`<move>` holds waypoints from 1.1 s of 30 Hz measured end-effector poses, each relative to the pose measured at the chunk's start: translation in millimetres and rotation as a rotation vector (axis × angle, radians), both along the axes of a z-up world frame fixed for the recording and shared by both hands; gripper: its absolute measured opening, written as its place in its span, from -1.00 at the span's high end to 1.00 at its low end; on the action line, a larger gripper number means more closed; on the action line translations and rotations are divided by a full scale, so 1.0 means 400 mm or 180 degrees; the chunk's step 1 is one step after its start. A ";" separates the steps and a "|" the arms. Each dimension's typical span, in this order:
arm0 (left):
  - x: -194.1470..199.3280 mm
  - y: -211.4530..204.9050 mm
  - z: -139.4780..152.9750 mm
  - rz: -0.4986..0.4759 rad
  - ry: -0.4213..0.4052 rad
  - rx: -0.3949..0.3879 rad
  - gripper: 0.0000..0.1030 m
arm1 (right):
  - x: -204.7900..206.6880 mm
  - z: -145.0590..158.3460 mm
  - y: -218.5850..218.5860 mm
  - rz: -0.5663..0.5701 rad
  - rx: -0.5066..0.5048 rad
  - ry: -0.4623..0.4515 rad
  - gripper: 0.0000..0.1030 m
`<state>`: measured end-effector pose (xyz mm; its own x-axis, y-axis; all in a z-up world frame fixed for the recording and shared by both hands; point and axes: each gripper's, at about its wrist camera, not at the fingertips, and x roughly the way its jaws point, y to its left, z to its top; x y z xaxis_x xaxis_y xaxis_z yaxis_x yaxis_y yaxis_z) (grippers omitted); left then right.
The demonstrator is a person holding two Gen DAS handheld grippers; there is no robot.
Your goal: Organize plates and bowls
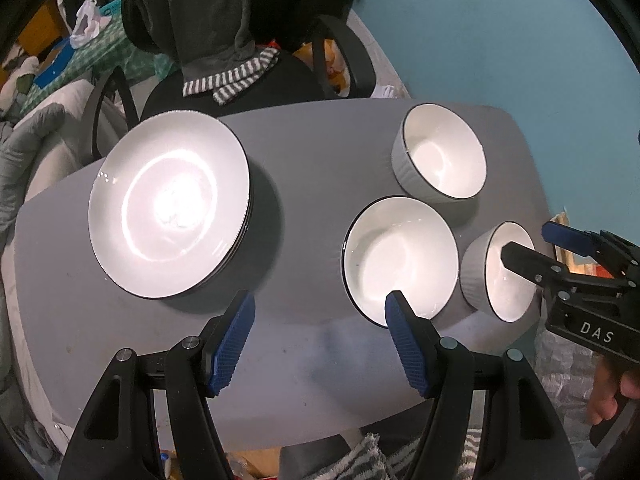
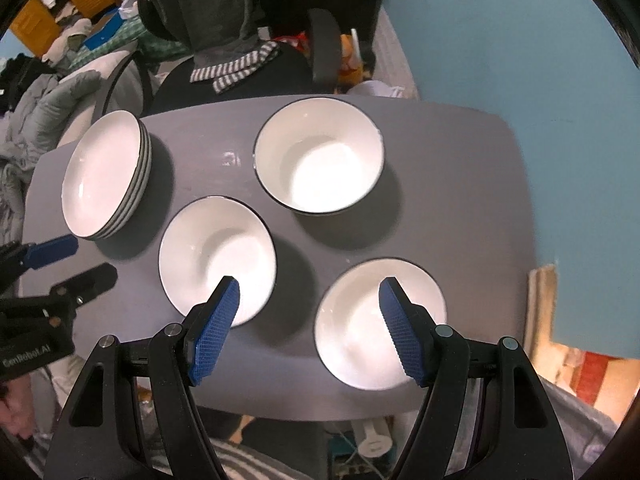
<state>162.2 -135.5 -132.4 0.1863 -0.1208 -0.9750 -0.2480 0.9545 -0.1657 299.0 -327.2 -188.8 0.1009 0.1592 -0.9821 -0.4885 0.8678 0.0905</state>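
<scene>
A stack of white plates [image 1: 168, 204] with dark rims sits on the left of the grey table [image 1: 312, 160]; it also shows in the right wrist view [image 2: 104, 176]. Three white bowls stand on the right: a far bowl [image 1: 440, 152] [image 2: 320, 156], a middle bowl [image 1: 400, 256] [image 2: 216, 256] and a near right bowl [image 1: 500, 272] [image 2: 380, 320]. My left gripper [image 1: 320, 300] is open and empty above the table's front, between plates and middle bowl. My right gripper [image 2: 308, 284] is open and empty above the near right bowl; it also shows in the left wrist view [image 1: 528, 240].
A black office chair [image 1: 248, 72] draped with dark clothes stands behind the table. A blue wall [image 1: 500, 40] is at the right. Bedding and clutter [image 1: 36, 140] lie to the left. Striped fabric [image 1: 360, 460] lies below the table's front edge.
</scene>
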 end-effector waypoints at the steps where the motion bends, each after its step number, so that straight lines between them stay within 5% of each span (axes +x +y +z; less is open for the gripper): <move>1: 0.001 0.002 -0.005 0.0016 0.0012 -0.0009 -0.34 | 0.006 -0.009 0.006 0.0008 0.0038 0.0038 -0.39; 13: 0.044 -0.017 -0.069 -0.0014 0.0166 -0.0050 -0.34 | 0.064 -0.103 0.036 0.0137 0.0155 0.0565 -0.39; 28: 0.076 -0.016 -0.178 0.0190 0.0462 -0.0215 -0.32 | 0.059 -0.166 0.071 0.0504 -0.0017 0.0661 -0.39; 33: 0.086 -0.029 -0.193 0.0228 0.0515 -0.0257 -0.22 | 0.063 -0.200 0.073 0.0511 -0.0028 0.0794 -0.21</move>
<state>196.6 -147.1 -209.8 0.0387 -0.1920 -0.9806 -0.3444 0.9187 -0.1934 324.1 -298.0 -268.8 -0.1697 0.1451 -0.9748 -0.5832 0.7825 0.2180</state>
